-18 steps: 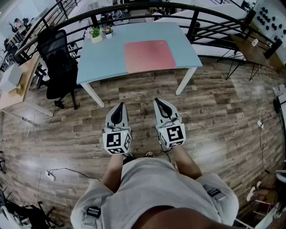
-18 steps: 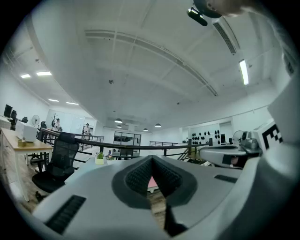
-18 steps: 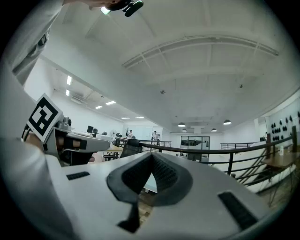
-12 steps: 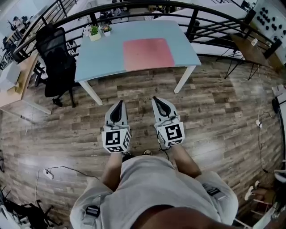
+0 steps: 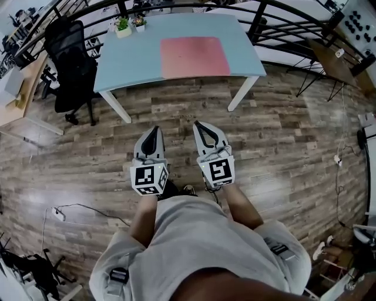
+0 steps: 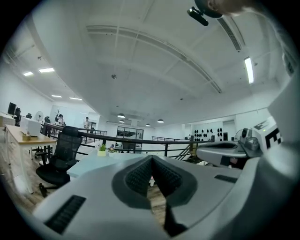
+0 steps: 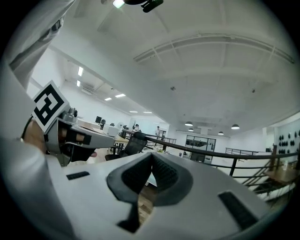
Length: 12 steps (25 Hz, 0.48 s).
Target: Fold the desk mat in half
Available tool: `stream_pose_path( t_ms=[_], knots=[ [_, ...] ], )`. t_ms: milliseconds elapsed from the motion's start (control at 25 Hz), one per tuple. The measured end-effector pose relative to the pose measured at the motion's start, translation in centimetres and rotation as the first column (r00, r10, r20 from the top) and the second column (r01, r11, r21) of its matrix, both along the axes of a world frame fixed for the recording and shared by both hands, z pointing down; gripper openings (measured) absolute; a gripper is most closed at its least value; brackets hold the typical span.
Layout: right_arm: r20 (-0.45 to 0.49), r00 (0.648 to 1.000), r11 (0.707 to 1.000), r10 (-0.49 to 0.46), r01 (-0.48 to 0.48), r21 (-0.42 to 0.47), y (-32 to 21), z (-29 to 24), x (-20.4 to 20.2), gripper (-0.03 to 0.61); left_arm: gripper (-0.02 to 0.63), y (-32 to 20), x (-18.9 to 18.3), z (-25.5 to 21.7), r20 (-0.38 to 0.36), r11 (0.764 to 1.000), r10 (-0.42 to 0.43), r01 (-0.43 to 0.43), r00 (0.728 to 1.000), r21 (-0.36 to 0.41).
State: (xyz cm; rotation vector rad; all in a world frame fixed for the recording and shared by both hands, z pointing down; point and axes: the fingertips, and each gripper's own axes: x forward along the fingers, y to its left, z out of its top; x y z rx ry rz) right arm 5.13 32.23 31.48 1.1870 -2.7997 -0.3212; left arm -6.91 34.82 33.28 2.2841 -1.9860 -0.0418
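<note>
The pink desk mat [image 5: 194, 57] lies flat and unfolded on the light blue table [image 5: 129, 64], right of its middle. Both grippers hang over the wooden floor, well short of the table's near edge. My left gripper [image 5: 154, 130] and my right gripper [image 5: 197, 125] are side by side, tips toward the table, both shut on nothing. In the left gripper view the pads [image 6: 140, 176] meet, with the table edge [image 6: 93, 165] beyond them. The right gripper view shows shut pads [image 7: 161, 171] and the left gripper [image 7: 70, 136] beside it.
A black office chair [image 5: 70, 59] stands at the table's left end. Two small potted plants [image 5: 129, 25] sit on its far left corner. A black railing [image 5: 194, 7] curves behind the table. A wooden desk [image 5: 17, 88] is at far left, and a cable [image 5: 76, 208] lies on the floor.
Both grippers have drifted slightly forward and left in the head view, and the view has shifted a little. They stay shut. The mat has not moved.
</note>
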Motion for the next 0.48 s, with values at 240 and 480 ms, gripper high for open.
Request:
stream_pose_path(
  t_ms=[240,480],
  knots=[
    [-0.013,1.000,0.999,-0.017,0.016,-0.043,-1.6,1.6,-1.6,0.028,0.012,-1.3,-1.9,1.4,-0.001,0.999,-0.019,0.019,1.000,-0.031],
    [-0.036,0.999,0.998,-0.013,0.011,-0.059,-5.4,3.0,-3.8,0.031,0.012,-5.3,-4.0,2.6,-0.012,0.999,-0.010,0.009,1.000,-0.043]
  ],
)
